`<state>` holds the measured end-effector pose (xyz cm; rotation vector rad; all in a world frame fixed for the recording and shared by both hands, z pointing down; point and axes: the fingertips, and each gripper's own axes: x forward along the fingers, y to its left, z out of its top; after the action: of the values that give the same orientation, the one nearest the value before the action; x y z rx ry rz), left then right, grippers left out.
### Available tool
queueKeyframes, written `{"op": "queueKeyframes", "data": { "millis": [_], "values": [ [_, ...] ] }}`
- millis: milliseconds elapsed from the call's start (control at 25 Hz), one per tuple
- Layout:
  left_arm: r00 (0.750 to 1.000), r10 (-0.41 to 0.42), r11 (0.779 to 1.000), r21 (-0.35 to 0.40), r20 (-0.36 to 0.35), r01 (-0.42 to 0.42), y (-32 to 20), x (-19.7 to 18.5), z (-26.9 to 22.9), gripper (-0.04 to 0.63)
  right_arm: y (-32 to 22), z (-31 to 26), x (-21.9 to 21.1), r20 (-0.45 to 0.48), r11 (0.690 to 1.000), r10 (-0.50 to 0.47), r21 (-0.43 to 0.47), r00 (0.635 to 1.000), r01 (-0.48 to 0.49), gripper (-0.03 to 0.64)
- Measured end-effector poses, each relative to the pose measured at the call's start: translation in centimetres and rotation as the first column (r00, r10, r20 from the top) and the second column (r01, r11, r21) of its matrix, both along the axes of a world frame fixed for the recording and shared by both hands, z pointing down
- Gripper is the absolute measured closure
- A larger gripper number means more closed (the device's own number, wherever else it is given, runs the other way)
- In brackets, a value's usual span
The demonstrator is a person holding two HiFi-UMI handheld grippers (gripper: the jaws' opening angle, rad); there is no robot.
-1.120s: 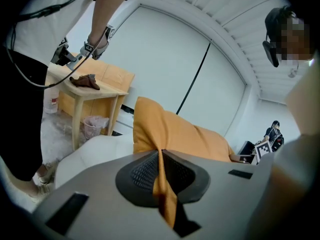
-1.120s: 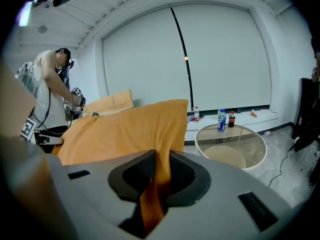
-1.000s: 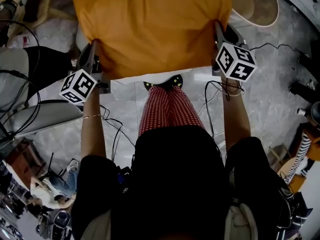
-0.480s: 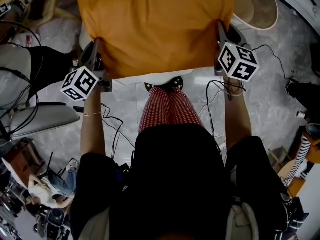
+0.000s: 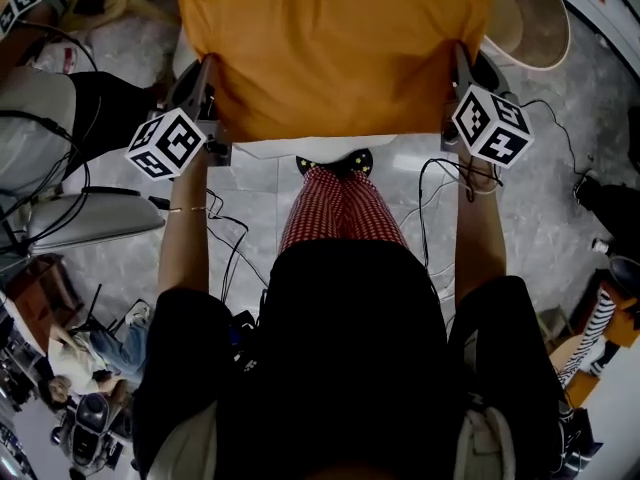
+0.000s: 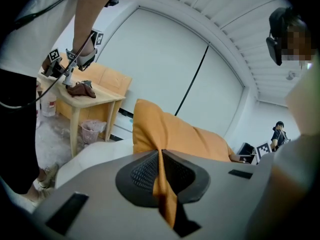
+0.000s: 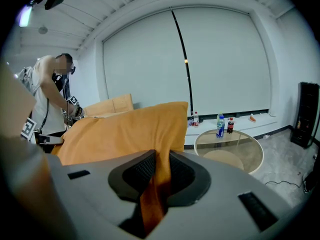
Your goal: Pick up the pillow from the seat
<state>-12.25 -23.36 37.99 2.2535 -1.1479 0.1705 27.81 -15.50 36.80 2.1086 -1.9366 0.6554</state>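
Left gripper point(image 6: 161, 159) jaws nearly together, pinching orange pillow point(image 5: 330, 48) edge. Right gripper point(image 7: 157, 169) jaws narrowly parted, clamping opposite edge. Pillow stretched between jaws, seemingly above white seat point(image 5: 300, 149). Pickup apparently near complete.

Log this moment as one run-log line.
object: orange pillow | left gripper: shut on pillow's left edge | right gripper: shut on pillow's right edge | seat: white, below pillow
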Motion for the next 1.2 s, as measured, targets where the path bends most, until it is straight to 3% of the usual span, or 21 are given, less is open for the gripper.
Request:
{"op": "queueKeyframes", "data": {
  "millis": [1200],
  "values": [
    [0.999,-0.033,0.994,0.104,-0.028,0.036,-0.1,0.2,-8.5,0.572,0.4,-8.3,0.7,0.06,0.988,0.001,0.157,0.998,-0.01,0.532]
  ]
}}
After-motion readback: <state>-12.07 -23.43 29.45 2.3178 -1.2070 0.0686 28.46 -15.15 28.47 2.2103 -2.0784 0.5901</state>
